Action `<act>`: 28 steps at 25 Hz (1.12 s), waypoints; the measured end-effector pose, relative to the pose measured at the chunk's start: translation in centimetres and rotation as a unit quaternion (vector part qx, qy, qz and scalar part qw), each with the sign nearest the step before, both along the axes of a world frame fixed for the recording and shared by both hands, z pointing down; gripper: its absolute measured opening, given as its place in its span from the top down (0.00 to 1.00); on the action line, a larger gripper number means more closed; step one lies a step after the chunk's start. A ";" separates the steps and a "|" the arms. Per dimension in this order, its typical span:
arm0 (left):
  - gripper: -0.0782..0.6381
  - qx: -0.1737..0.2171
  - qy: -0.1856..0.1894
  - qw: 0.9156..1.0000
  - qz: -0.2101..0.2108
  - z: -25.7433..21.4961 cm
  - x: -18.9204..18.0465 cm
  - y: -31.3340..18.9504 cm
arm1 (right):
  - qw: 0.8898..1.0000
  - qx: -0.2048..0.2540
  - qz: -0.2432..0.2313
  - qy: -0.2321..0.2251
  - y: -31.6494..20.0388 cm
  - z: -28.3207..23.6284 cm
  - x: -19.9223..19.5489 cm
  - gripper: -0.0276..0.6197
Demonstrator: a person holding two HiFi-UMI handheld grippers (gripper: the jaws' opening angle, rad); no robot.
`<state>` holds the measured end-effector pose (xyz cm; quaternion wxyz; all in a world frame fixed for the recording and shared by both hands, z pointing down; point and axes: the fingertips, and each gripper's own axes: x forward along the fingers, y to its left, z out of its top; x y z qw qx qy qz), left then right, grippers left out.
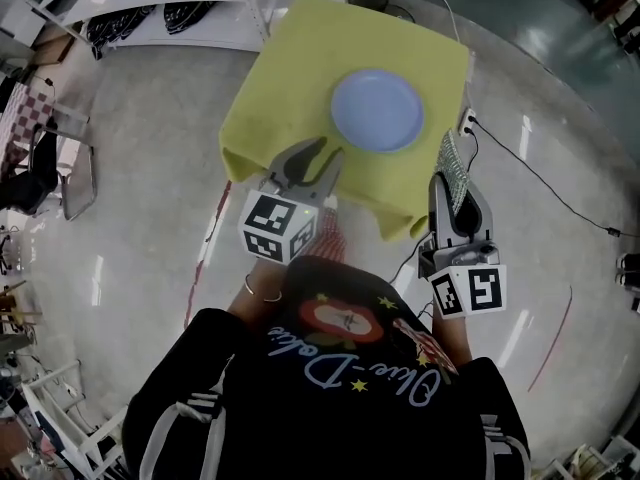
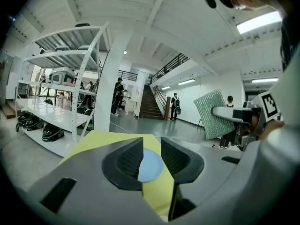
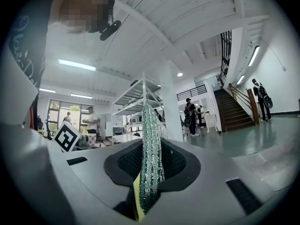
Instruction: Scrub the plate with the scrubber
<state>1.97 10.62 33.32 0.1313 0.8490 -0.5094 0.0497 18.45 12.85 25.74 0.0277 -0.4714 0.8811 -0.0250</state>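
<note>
A round pale blue plate (image 1: pixel 377 109) lies on a table under a yellow cloth (image 1: pixel 290 68). My left gripper (image 1: pixel 312 158) hovers over the cloth's near edge, just left of and short of the plate. Its jaws are open and hold nothing. In the left gripper view the plate (image 2: pixel 151 165) shows through the gap of this gripper (image 2: pixel 151 149). My right gripper (image 1: pixel 455 186) is off the table's right corner, shut on a green glittery scrubber (image 1: pixel 452 163) that stands upright. The scrubber (image 3: pixel 151 144) fills the right gripper (image 3: pixel 151 172) between its pads and also shows as the scrubber (image 2: pixel 213 114) in the left gripper view.
A power strip (image 1: pixel 468 120) and a black cable (image 1: pixel 540 183) lie by the table's right side. White shelving (image 1: pixel 190 13) stands beyond the table, a chair (image 1: pixel 45 168) at far left. People walk near a staircase (image 2: pixel 150 104) in the background.
</note>
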 end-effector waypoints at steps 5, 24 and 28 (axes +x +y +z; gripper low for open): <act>0.75 -0.018 0.003 1.000 0.003 2.1 -1.7 -5.6 | 1.000 -0.017 0.002 0.024 -5.3 1.7 -1.4 0.86; 0.68 -0.179 -0.006 0.981 0.076 15.8 -6.3 -20.8 | 0.958 -0.140 -0.087 0.233 -23.3 16.7 -11.3 0.86; 0.68 -0.212 -0.008 0.971 0.108 18.2 -5.7 -22.8 | 0.940 -0.170 -0.093 0.281 -26.4 19.9 -11.9 0.86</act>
